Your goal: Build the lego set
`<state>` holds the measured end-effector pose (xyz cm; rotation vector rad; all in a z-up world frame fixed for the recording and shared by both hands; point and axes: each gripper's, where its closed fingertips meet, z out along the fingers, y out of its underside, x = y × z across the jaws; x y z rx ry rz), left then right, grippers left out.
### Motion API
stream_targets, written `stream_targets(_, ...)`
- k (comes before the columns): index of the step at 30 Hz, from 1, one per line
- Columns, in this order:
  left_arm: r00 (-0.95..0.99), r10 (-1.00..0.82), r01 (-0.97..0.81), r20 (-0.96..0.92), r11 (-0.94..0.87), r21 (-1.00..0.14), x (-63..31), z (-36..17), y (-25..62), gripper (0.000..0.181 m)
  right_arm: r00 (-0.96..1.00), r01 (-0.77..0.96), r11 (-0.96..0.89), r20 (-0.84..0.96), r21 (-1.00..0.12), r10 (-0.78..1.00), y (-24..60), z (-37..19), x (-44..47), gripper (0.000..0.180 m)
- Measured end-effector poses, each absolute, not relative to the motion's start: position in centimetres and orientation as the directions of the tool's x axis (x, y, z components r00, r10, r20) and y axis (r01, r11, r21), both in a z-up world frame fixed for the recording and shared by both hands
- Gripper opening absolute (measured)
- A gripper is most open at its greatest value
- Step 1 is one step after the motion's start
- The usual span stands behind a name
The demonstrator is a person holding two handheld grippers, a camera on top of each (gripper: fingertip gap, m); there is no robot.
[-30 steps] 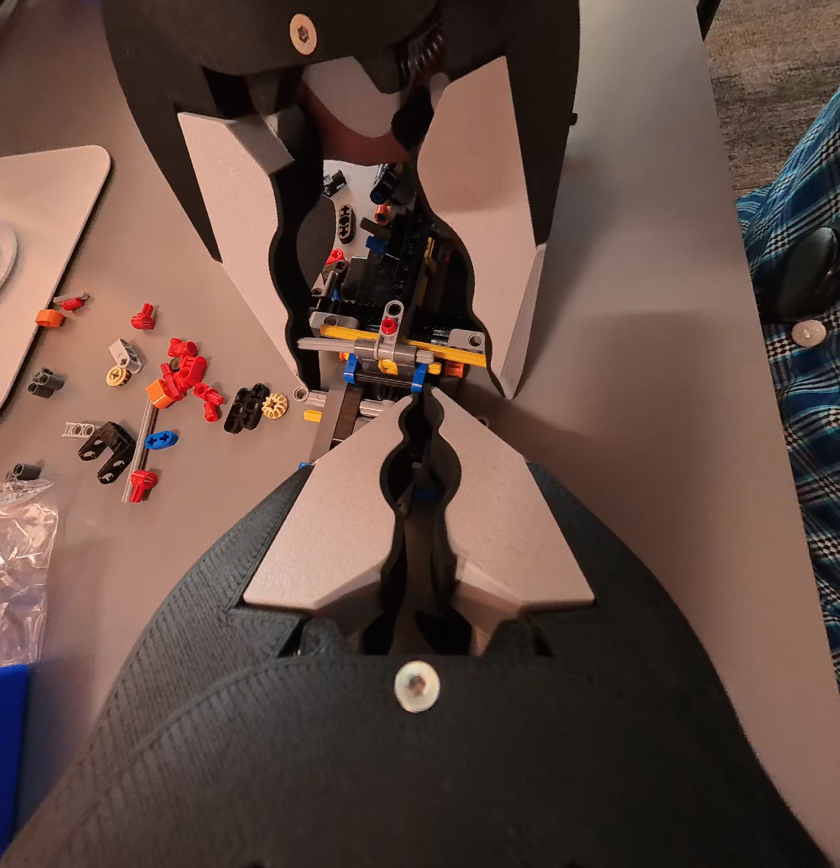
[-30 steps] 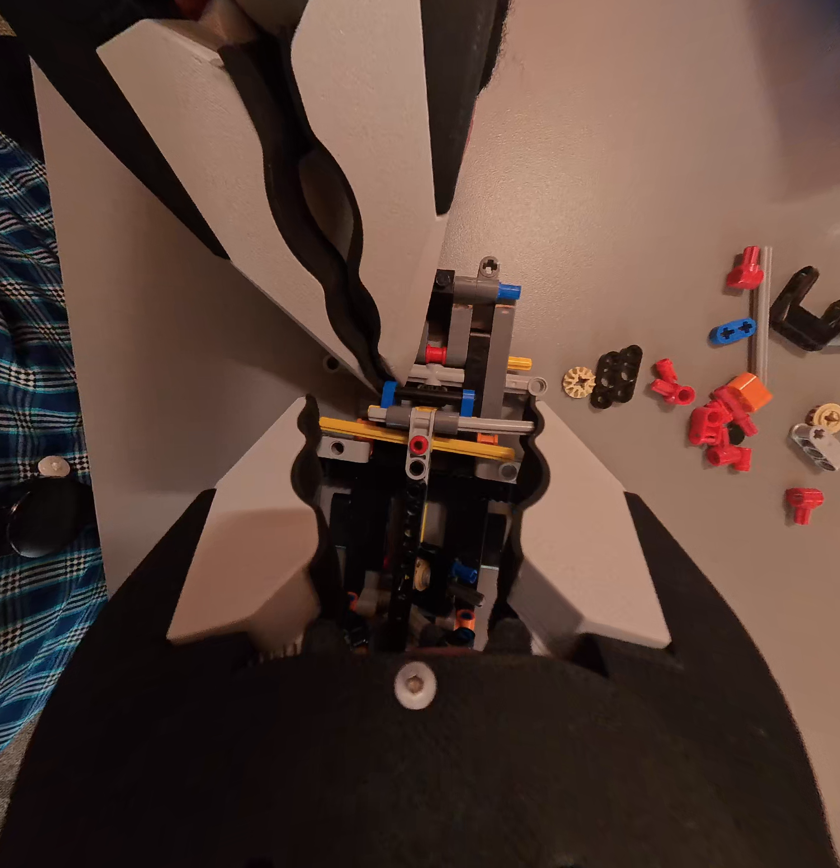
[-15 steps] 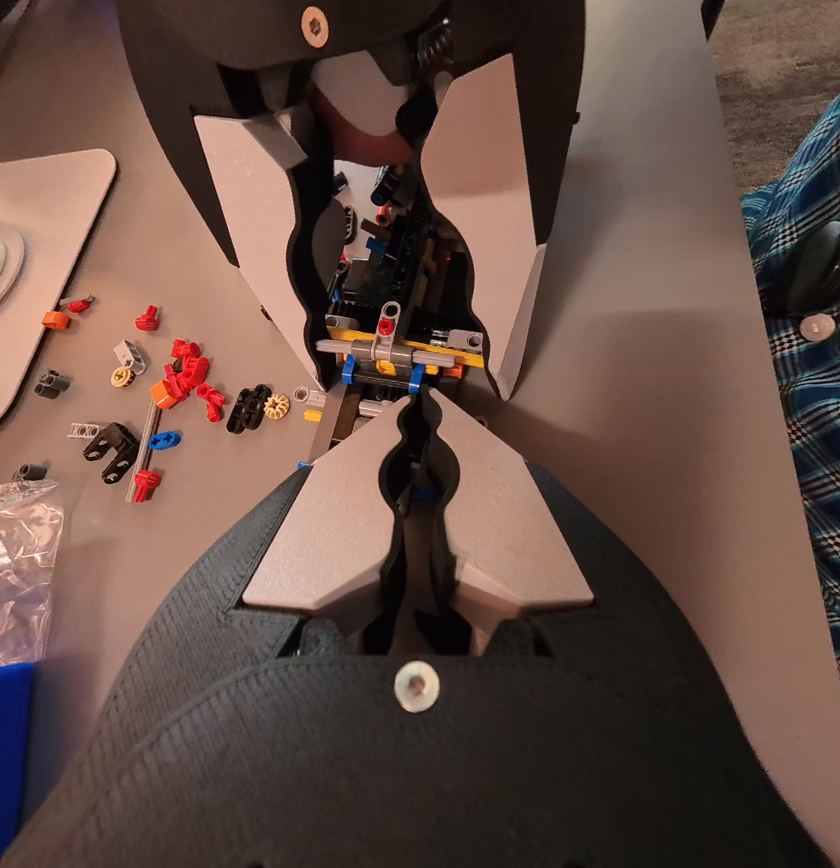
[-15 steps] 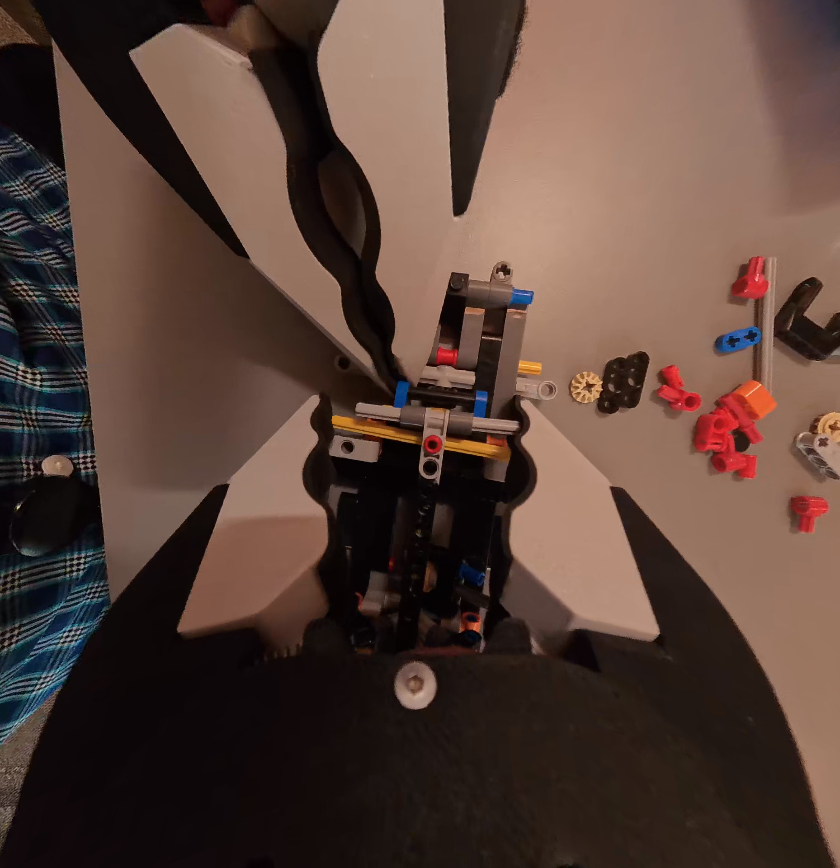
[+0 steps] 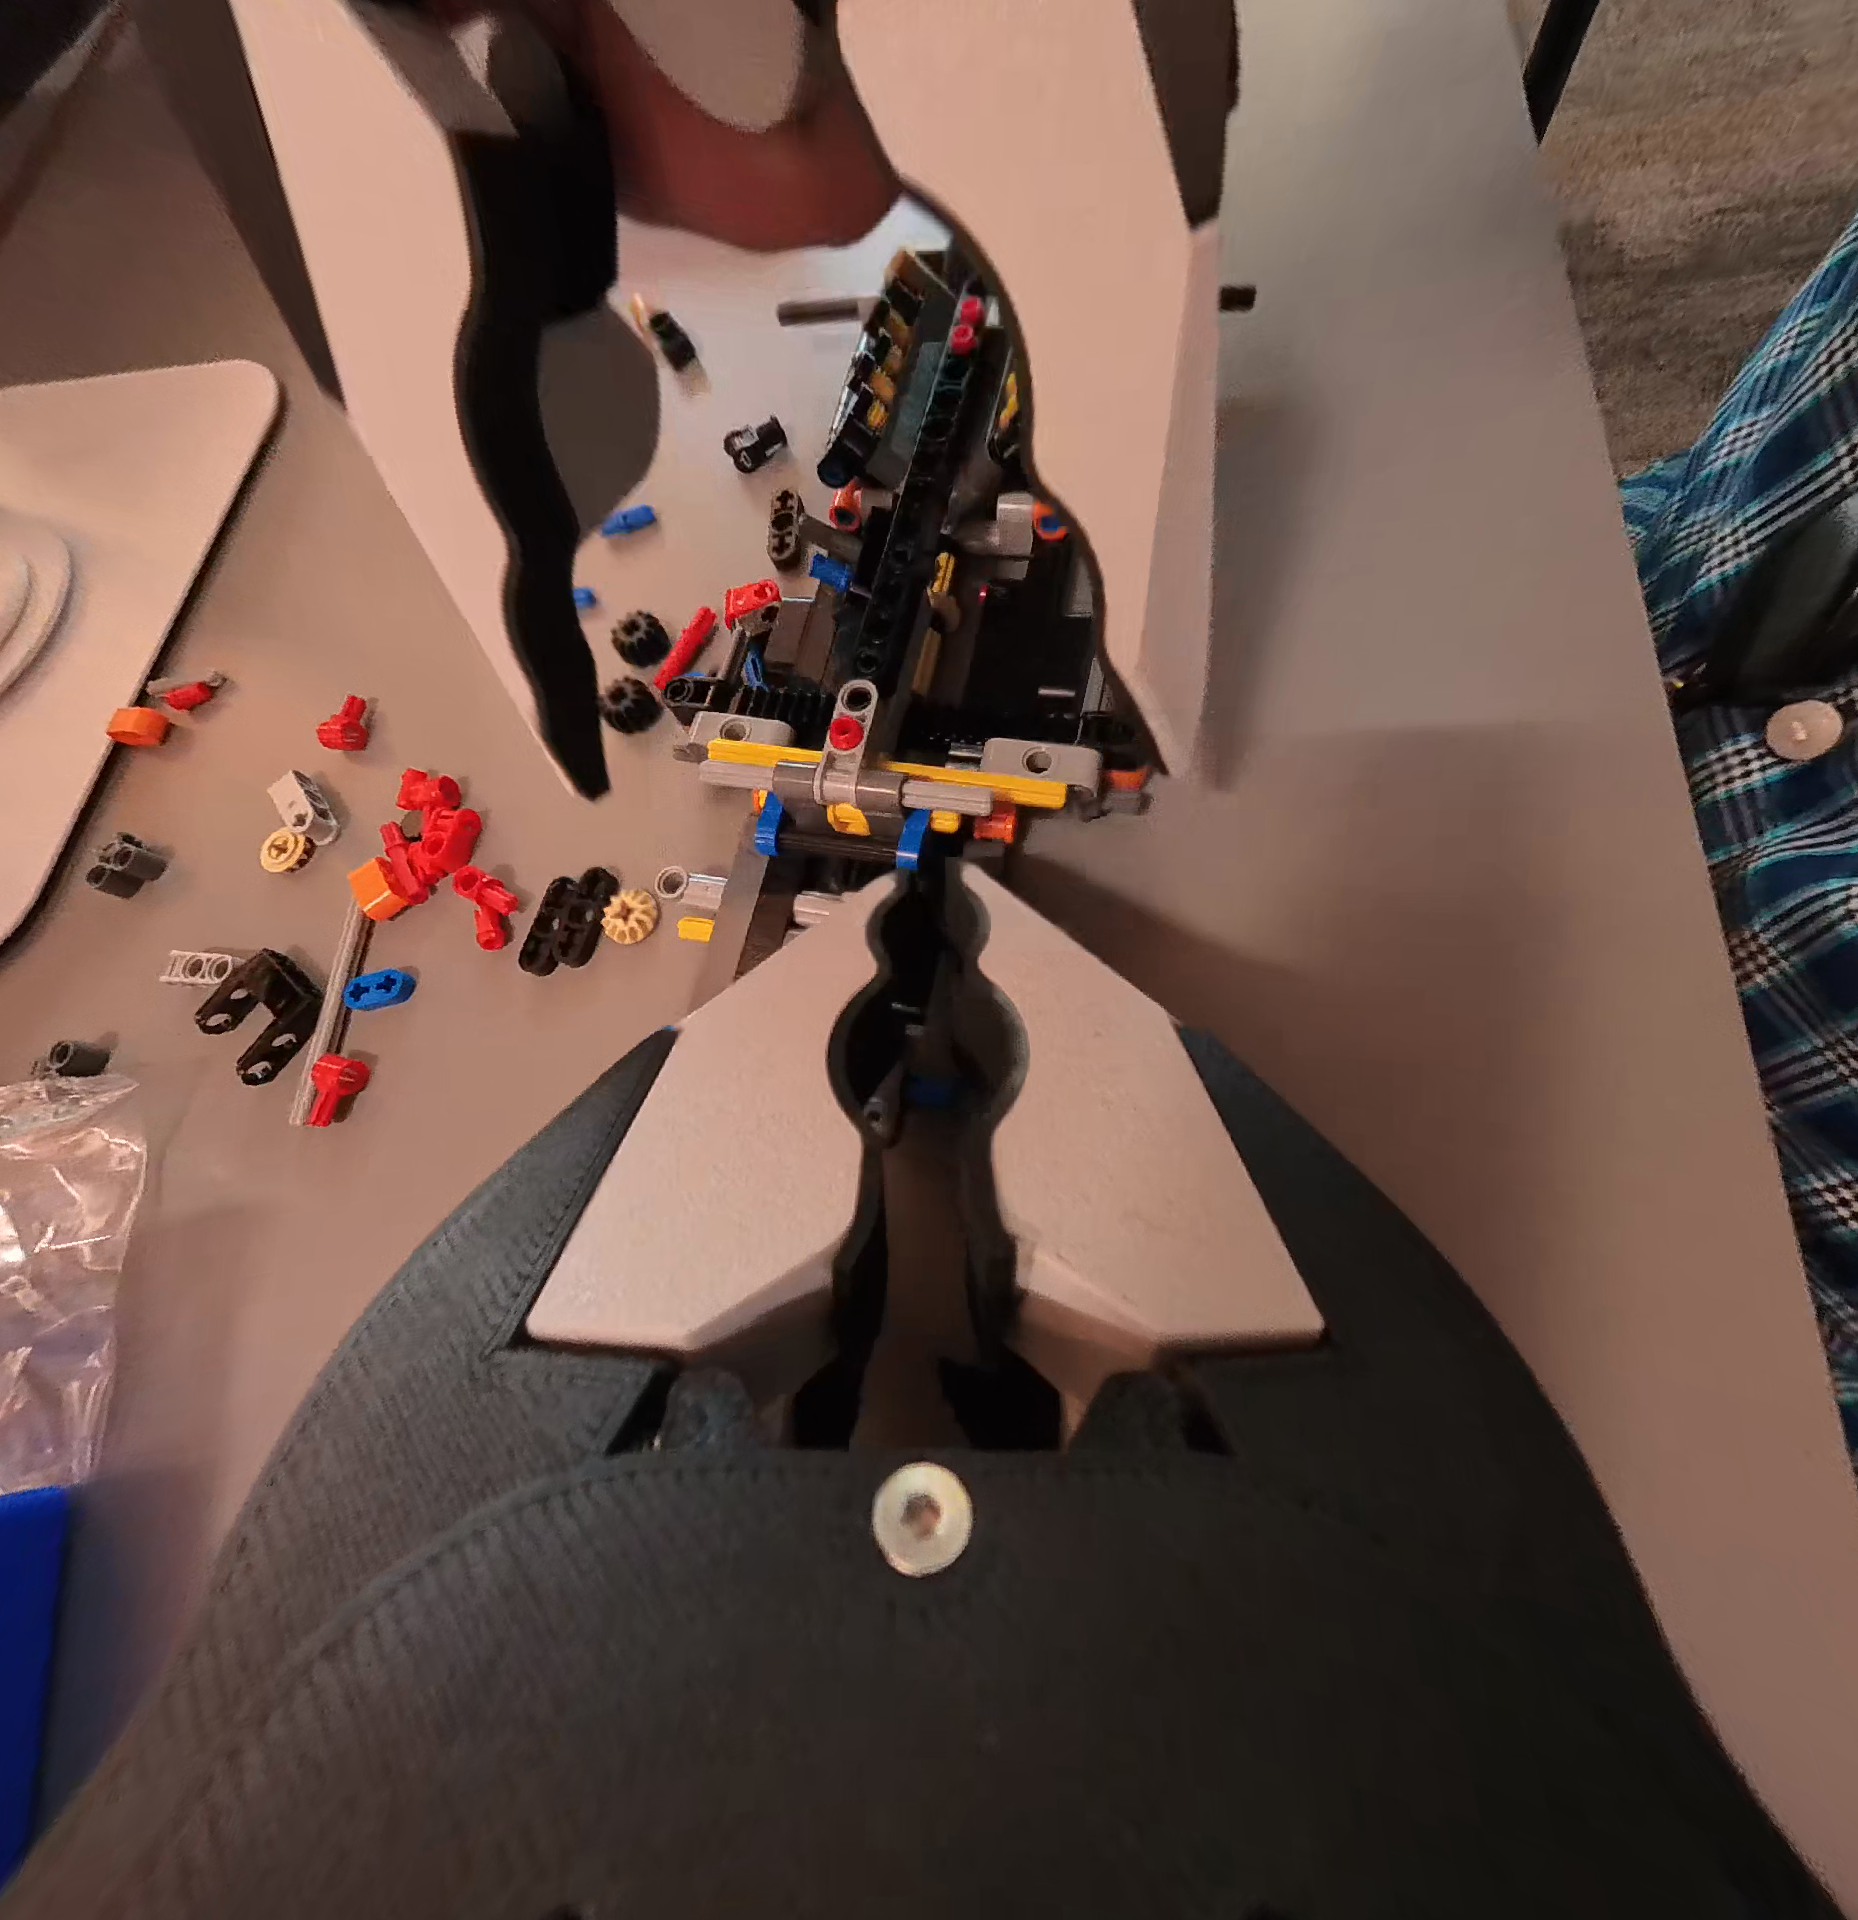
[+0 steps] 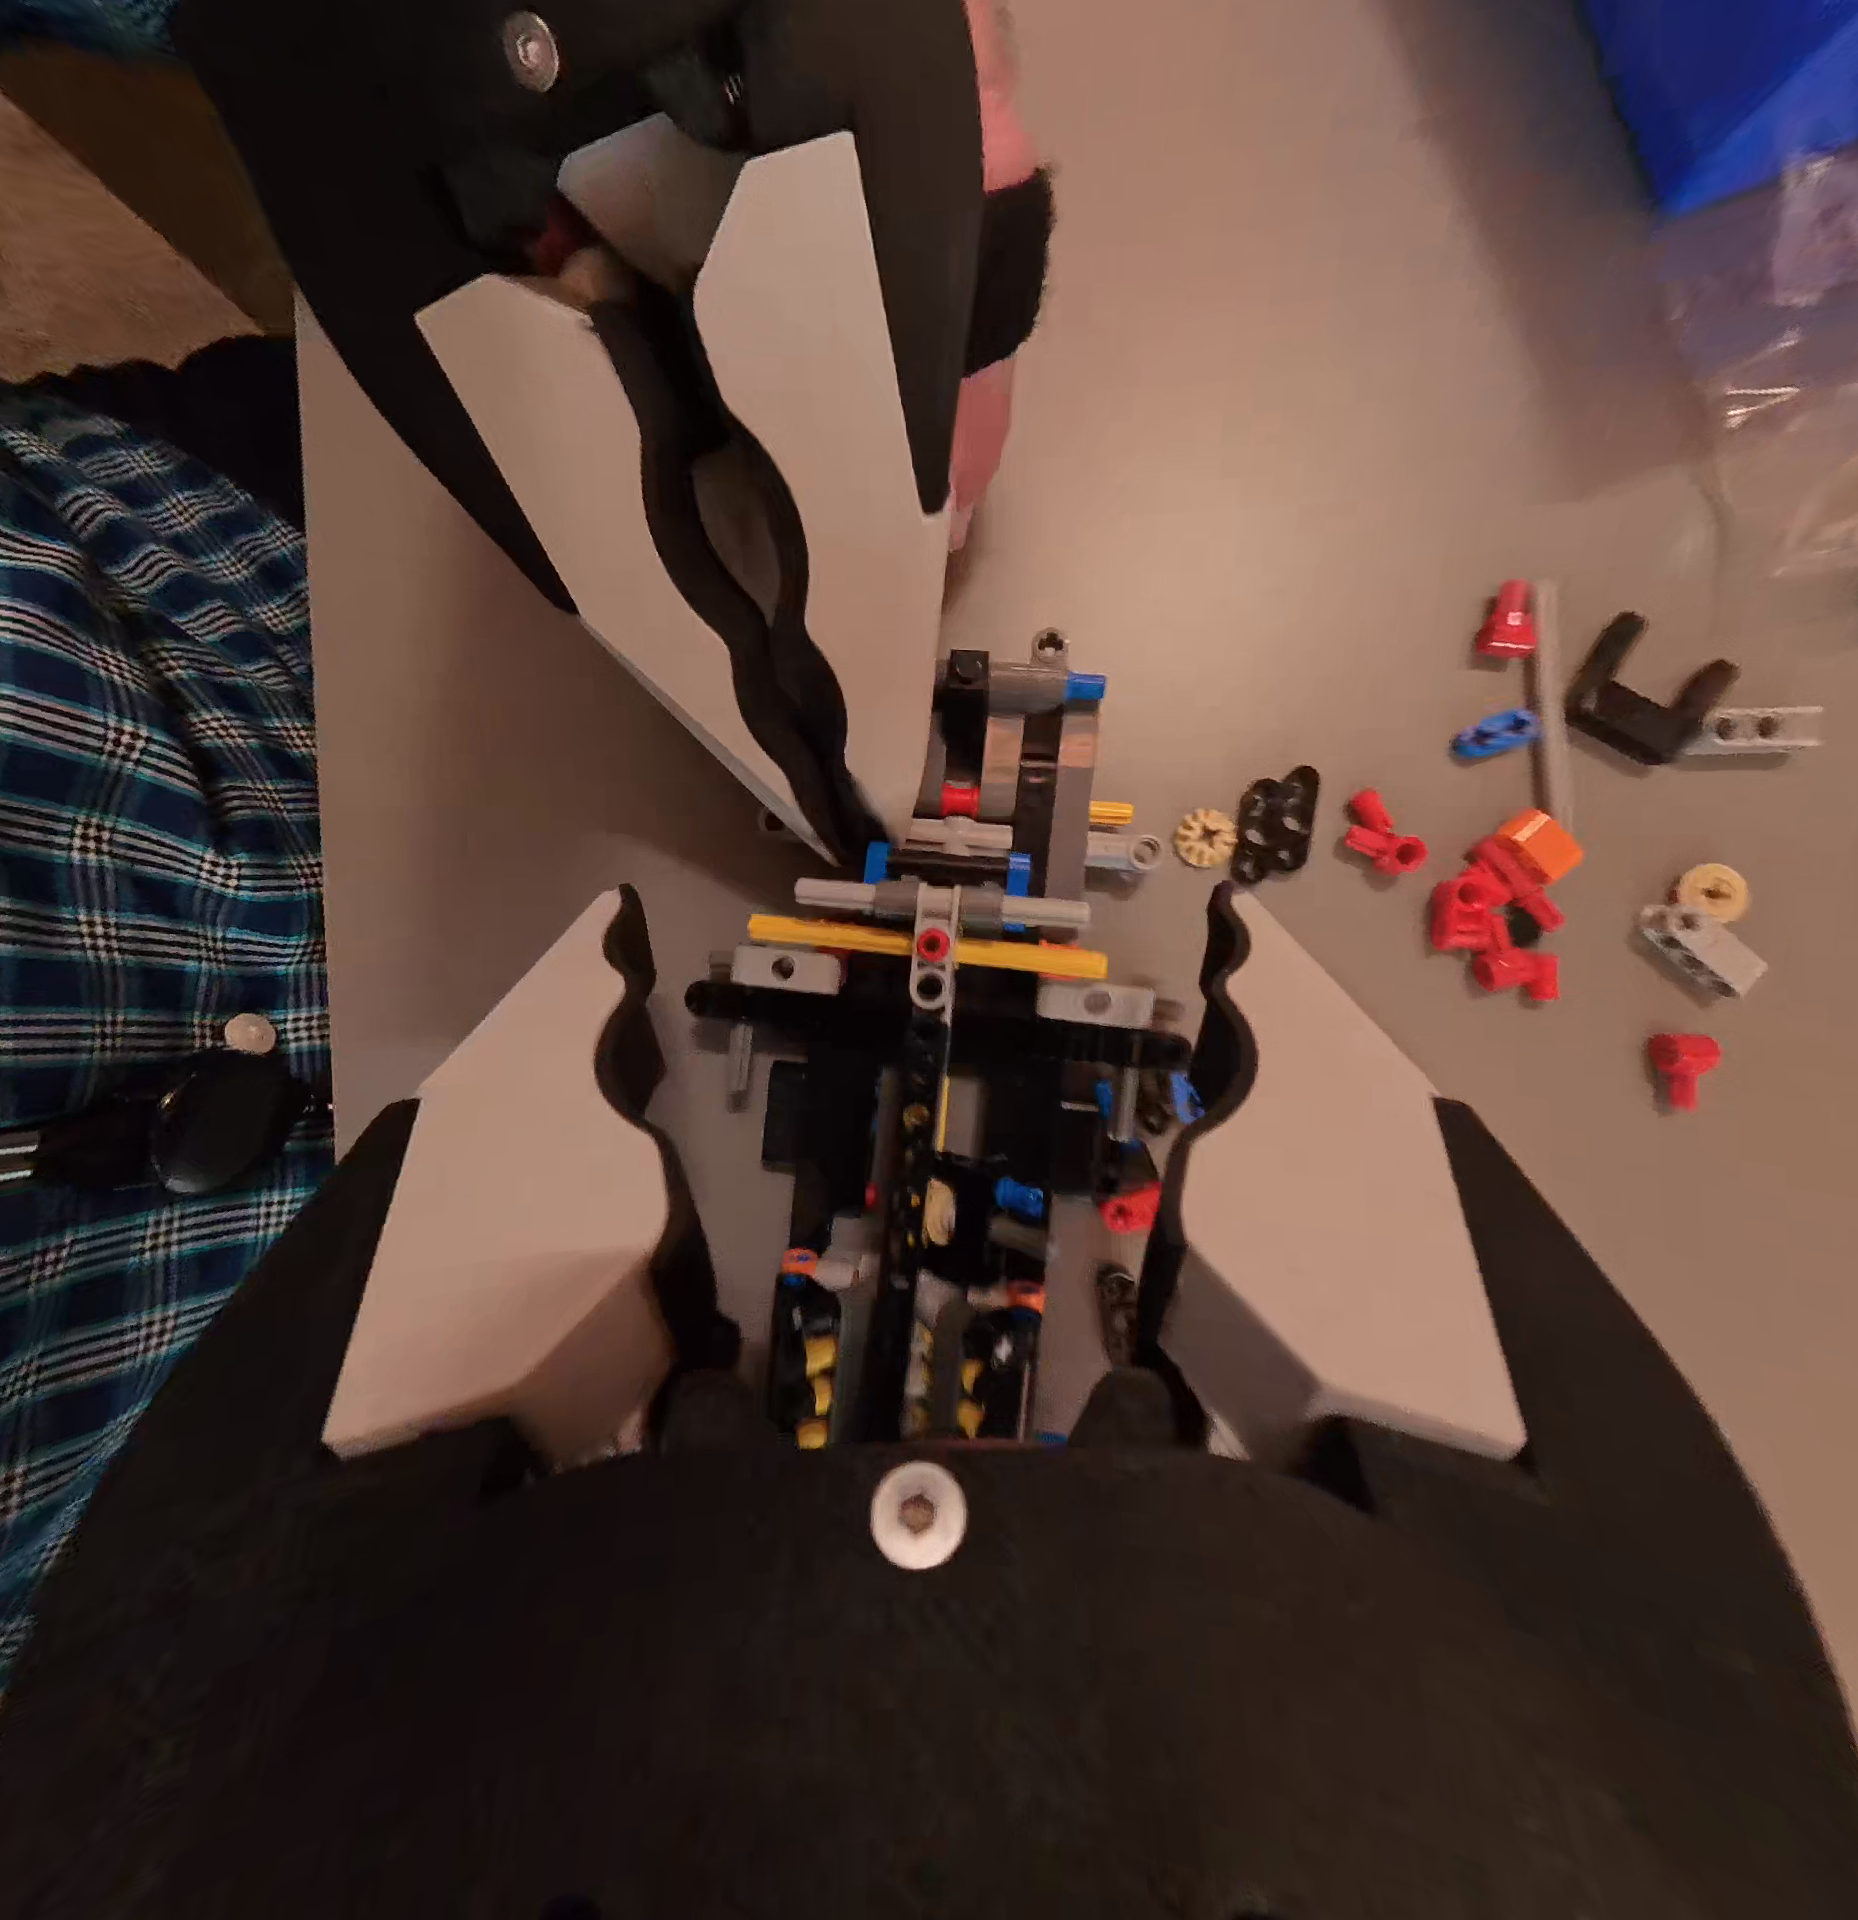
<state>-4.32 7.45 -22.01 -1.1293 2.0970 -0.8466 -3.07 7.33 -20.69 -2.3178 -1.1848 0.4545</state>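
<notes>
The right gripper (image 6: 920, 904) has spread its jaws off the lego model (image 6: 935, 997); the left gripper (image 5: 920, 883) stays clamped on the model's front end.

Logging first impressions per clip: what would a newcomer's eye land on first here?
The half-built black, grey and yellow lego model at the centre of the grey table, between the open right gripper's fingers while the left gripper pinches its near end. Next, the scatter of small red, orange and black loose pieces left of the model in the left wrist view.
</notes>
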Motion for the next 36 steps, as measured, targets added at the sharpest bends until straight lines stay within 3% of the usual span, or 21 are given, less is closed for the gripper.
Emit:
stream_targets(6,-0.432,-0.876,-0.447,-0.213,0.413,-0.793,-4.4,-19.8,7.4,0.029,0.626,0.606,-0.517,-0.039,-0.605,0.779,6.2,-18.2,0.4,0.098)
stream_targets(12,-0.391,-0.882,-0.530,-0.263,0.449,-0.719,-4.6,-20.6,8.5,0.062,0.675,0.559,-0.589,-0.092,-0.584,0.732,2.9,-19.1,3.5,0.086)
stream_targets(20,-0.329,-0.926,-0.646,-0.184,0.363,-0.672,-5.7,-22.0,10.0,0.065,0.740,0.453,-0.661,-0.161,-0.598,0.653,-0.1,-20.6,6.7,0.086)
stream_targets(28,-0.299,-0.944,-0.709,-0.143,0.320,-0.629,-6.0,-23.0,10.2,0.056,0.725,0.468,-0.643,-0.153,-0.606,0.671,-0.9,-22.5,5.1,0.088)
stream_targets(32,-0.272,-0.952,-0.735,-0.143,0.301,-0.608,-7.1,-23.2,11.3,0.055,0.727,0.447,-0.641,-0.164,-0.624,0.667,-1.1,-22.2,3.8,0.074)
stream_targets(36,-0.221,-0.964,-0.758,-0.148,0.265,-0.596,-8.3,-23.2,13.3,0.042,0.711,0.443,-0.625,-0.174,-0.642,0.682,-1.3,-22.5,1.3,0.077)
